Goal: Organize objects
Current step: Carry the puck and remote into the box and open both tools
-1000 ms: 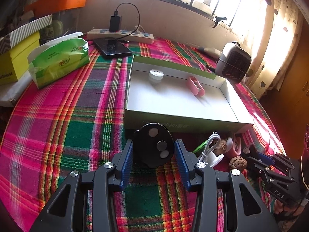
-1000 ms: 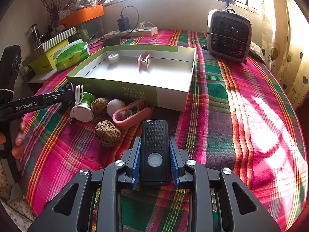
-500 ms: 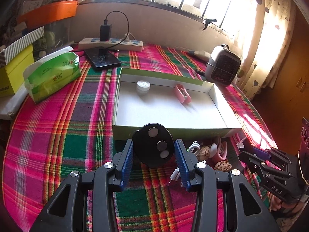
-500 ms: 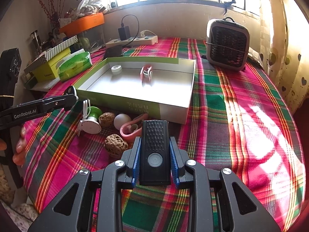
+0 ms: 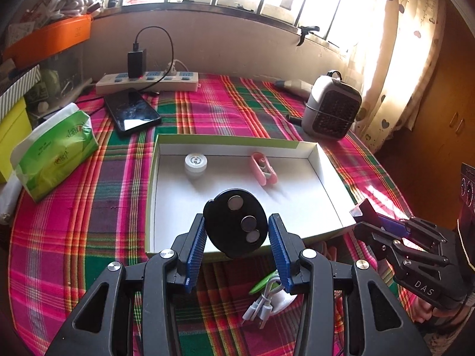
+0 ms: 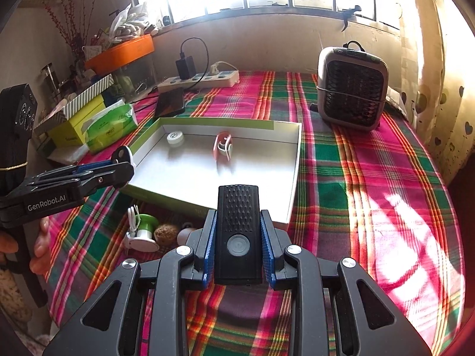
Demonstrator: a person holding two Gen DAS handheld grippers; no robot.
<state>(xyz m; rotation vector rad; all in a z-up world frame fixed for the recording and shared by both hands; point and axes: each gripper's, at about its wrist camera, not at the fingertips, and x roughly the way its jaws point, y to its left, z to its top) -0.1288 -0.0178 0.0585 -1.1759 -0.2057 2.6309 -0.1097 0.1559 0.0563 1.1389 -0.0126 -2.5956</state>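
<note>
My left gripper (image 5: 237,234) is shut on a black oval fob (image 5: 235,223) with three round metal buttons, held above the near edge of the shallow white box (image 5: 329,178). My right gripper (image 6: 238,241) is shut on a black rectangular remote (image 6: 238,231) with one round button, in the air before the box's (image 6: 294,175) near wall. Inside the box lie a white round cap (image 5: 196,162) and a pink clip (image 5: 264,168). On the cloth in front of the box sit a green and white cable winder (image 6: 144,231), a walnut (image 6: 165,232) and a white ball (image 6: 184,234).
A plaid cloth (image 6: 371,184) covers the table. A small grey heater (image 6: 351,89) stands at the back right. A power strip (image 5: 147,81), a dark phone (image 5: 132,112), a green tissue pack (image 5: 55,151) and stacked boxes (image 6: 77,112) fill the back left.
Both grippers have risen with their loads and moved toward the box. The left one's fob now hangs over the box's near edge; the small items on the cloth have slid lower in both views.
</note>
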